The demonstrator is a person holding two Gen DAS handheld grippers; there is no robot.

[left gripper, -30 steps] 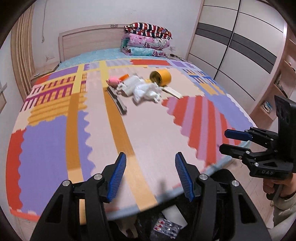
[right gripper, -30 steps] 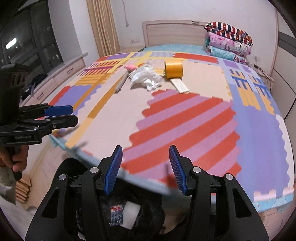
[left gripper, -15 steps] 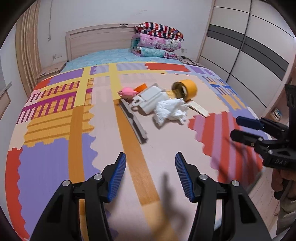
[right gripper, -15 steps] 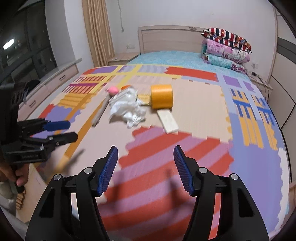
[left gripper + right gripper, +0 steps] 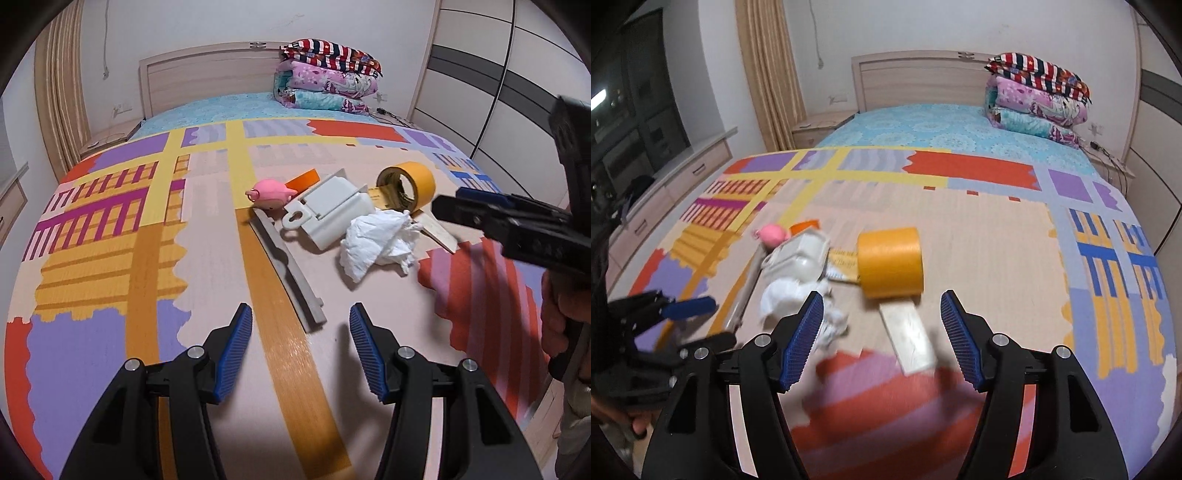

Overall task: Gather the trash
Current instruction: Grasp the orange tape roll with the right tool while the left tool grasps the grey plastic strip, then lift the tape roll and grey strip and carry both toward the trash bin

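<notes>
A crumpled white tissue (image 5: 376,243) lies on the colourful mat (image 5: 110,258) on the bed, in a cluster with a white plastic box (image 5: 332,210), a pink pig toy (image 5: 271,194), an orange tape roll (image 5: 406,184), a grey strip (image 5: 288,273) and a flat pale card (image 5: 908,338). My left gripper (image 5: 301,349) is open and empty, short of the grey strip. My right gripper (image 5: 881,336) is open and empty, just before the tissue (image 5: 790,299) and tape roll (image 5: 890,262). Each gripper shows in the other's view (image 5: 498,218) (image 5: 676,325).
Folded blankets (image 5: 328,77) are stacked at the bed's head by the headboard (image 5: 207,81). A wardrobe (image 5: 498,81) stands on the right, a curtain (image 5: 768,74) and low drawers (image 5: 665,188) on the left.
Both grippers have moved forward from the bed's foot, over the mat, towards the cluster. The trash bag below them has left view. Both stay open.
</notes>
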